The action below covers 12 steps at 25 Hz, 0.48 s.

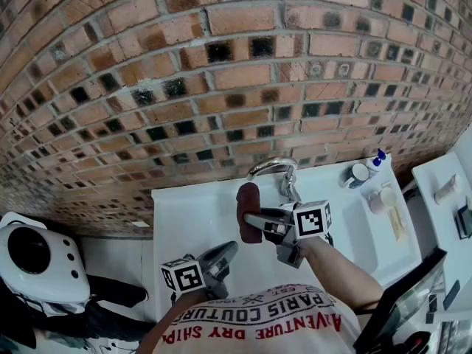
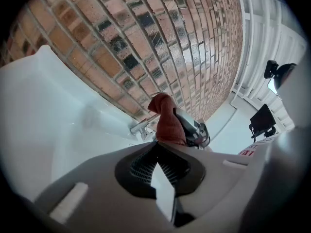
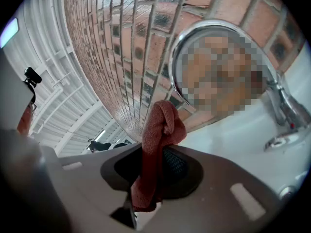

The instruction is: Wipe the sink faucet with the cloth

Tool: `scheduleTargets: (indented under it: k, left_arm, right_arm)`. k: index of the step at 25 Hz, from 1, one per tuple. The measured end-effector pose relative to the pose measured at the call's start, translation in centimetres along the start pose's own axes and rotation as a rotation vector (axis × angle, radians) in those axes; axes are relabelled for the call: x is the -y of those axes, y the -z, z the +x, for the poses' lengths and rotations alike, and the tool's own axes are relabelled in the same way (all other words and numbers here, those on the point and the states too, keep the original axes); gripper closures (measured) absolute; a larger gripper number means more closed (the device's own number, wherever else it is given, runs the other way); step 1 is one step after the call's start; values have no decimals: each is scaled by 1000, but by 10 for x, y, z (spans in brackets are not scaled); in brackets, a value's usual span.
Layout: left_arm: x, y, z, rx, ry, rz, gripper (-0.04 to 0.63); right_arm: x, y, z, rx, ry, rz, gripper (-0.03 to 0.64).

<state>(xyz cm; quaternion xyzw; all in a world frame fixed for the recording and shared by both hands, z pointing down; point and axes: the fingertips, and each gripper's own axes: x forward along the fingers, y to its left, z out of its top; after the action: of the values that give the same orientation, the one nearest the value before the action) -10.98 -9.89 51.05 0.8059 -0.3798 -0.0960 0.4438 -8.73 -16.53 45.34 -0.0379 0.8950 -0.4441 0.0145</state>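
A chrome faucet [image 1: 274,167] curves up at the back of the white sink [image 1: 190,216], under a brick wall. My right gripper [image 1: 255,220] is shut on a reddish-brown cloth [image 1: 248,211], held just in front and to the left of the faucet, apart from it. In the right gripper view the cloth [image 3: 159,130] bunches up out of the jaws [image 3: 154,155], with the faucet [image 3: 285,114] ahead to the right. My left gripper [image 1: 224,254] sits lower, near the sink's front, shut on nothing. Its own view shows the cloth [image 2: 167,120] and the faucet [image 2: 141,126] beyond its jaws [image 2: 158,152].
A blue-capped bottle [image 1: 376,160], a cup [image 1: 359,174] and small toiletries [image 1: 385,198] stand on the sink's right ledge. A white counter [image 1: 442,190] lies further right. A round white appliance [image 1: 33,260] sits on the floor at the left.
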Motion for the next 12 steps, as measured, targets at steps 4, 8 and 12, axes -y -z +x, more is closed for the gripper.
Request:
scheduleTargets:
  k: [4, 8, 12]
  left_arm:
    - [0, -3, 1, -2, 3, 4, 595]
    - [-4, -4, 0, -2, -6, 2, 595]
    - [-7, -1, 0, -8, -8, -18, 595]
  right_arm:
    - [-1, -24, 11, 25, 6, -16, 528]
    - [-2, -44, 22, 42, 3, -49, 528]
    - [9, -61, 30, 60, 32, -45, 528]
